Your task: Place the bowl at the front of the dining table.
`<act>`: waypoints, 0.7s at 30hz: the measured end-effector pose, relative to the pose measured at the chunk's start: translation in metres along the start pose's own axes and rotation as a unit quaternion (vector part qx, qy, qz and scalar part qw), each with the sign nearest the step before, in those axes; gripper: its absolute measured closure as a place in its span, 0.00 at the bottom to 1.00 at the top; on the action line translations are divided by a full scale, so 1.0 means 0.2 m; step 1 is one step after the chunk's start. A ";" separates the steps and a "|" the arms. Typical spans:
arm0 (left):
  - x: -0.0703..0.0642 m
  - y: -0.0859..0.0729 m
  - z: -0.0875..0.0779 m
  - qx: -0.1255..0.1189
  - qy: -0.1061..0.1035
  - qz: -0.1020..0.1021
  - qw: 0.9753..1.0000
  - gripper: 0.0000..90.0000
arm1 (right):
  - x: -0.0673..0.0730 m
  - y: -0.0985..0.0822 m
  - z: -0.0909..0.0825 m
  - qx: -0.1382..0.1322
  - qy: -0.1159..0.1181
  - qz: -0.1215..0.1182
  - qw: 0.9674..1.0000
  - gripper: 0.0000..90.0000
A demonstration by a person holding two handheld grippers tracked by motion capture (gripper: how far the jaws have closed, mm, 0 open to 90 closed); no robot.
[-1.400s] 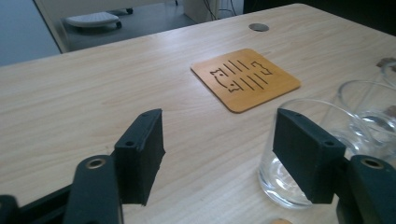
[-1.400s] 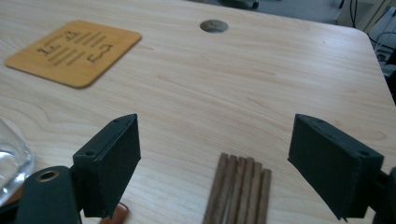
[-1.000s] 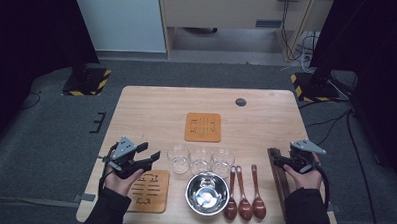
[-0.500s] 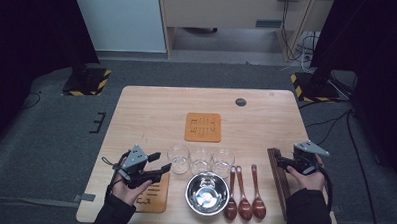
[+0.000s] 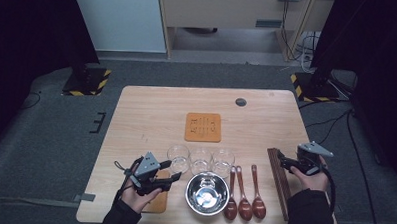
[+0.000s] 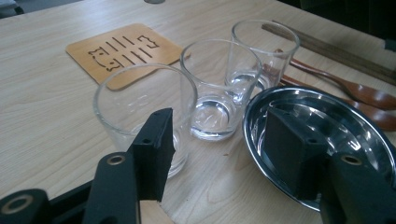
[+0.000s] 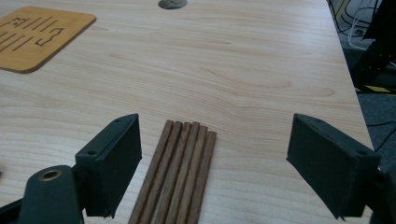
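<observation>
My left tool [image 5: 170,171] comes in low at the nearest of three glass tumblers [image 6: 144,109], jaws released and just now narrowing — the glass stands beyond the tips, not yet between the pads. It is the leftmost tumbler in the row at the near middle of the bench [image 5: 151,110], just left of the steel bowl [image 6: 327,135].

My worry: one jaw sits over the bowl's rim, so closing from here could catch the bowl instead of the glass, or nudge the tumbler into its neighbour [image 6: 219,88] and tip it. Smooth glass may also slip from a shallow pinch.

My right tool [image 7: 215,163] hangs released over the bundle of dark chopsticks [image 7: 180,172] at the right edge, clamping nothing.

The bench is pale wood, with a cork coaster [image 5: 203,127] at centre and three wooden spoons [image 5: 244,193] near. Grey carpet surrounds it — dark curtains at both sides, and cables lie at the far right.
</observation>
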State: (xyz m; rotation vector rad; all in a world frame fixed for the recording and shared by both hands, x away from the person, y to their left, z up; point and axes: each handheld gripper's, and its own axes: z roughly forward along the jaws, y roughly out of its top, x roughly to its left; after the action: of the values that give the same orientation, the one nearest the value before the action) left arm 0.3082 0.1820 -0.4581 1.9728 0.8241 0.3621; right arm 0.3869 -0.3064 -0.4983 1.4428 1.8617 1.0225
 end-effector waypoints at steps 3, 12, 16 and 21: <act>-0.02 0.00 0.02 0.007 -0.006 0.002 1.000 0.49 | -0.02 -0.01 0.00 0.003 -0.003 0.005 1.000 0.19; -0.08 -0.03 0.11 0.034 -0.013 0.000 0.999 0.53 | -0.07 -0.04 0.00 0.016 -0.011 0.012 1.000 0.19; -0.11 -0.03 0.15 0.042 -0.018 0.002 0.999 0.54 | -0.09 -0.06 0.01 0.026 -0.015 0.012 0.999 0.19; -0.14 -0.03 0.21 0.055 -0.024 0.011 0.998 0.55 | -0.11 -0.08 0.02 0.035 -0.016 0.009 0.999 0.19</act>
State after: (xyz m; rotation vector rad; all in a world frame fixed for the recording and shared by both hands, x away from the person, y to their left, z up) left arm 0.3088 0.1368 -0.4830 2.0863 0.8081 0.2863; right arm 0.3865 -0.3289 -0.5142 1.5093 1.8833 0.9452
